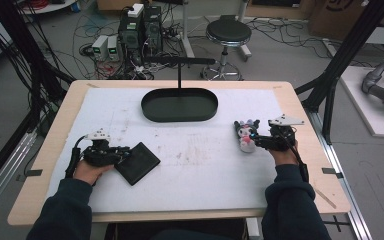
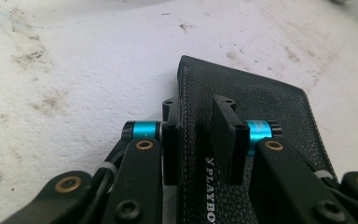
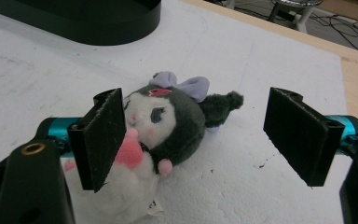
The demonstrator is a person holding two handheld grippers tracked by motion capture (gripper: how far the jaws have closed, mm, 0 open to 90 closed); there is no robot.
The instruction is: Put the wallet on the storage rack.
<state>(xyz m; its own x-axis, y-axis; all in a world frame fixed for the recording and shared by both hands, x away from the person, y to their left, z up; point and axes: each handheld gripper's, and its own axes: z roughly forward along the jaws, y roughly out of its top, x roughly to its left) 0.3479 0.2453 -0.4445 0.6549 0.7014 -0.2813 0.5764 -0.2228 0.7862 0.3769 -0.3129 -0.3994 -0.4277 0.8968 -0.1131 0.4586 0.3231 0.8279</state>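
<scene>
A black leather wallet (image 1: 140,164) lies at the front left of the white mat. My left gripper (image 1: 126,150) is at its near-left edge. In the left gripper view the jaws stand close together, and the left gripper (image 2: 196,135) pinches the stitched edge of the wallet (image 2: 261,98). A dark plush toy (image 1: 245,132) with a purple bow lies at the right. My right gripper (image 1: 258,141) stands just right of it. In the right gripper view the right gripper (image 3: 209,135) is wide open, one pad beside the face of the plush toy (image 3: 168,121), the other well clear.
A black oval tray (image 1: 152,114) sits at the back middle of the mat, also seen as the tray (image 3: 98,23) beyond the plush. A black T-shaped stand (image 1: 179,75) rises behind it. A stool (image 1: 228,32) and cables lie on the floor past the table.
</scene>
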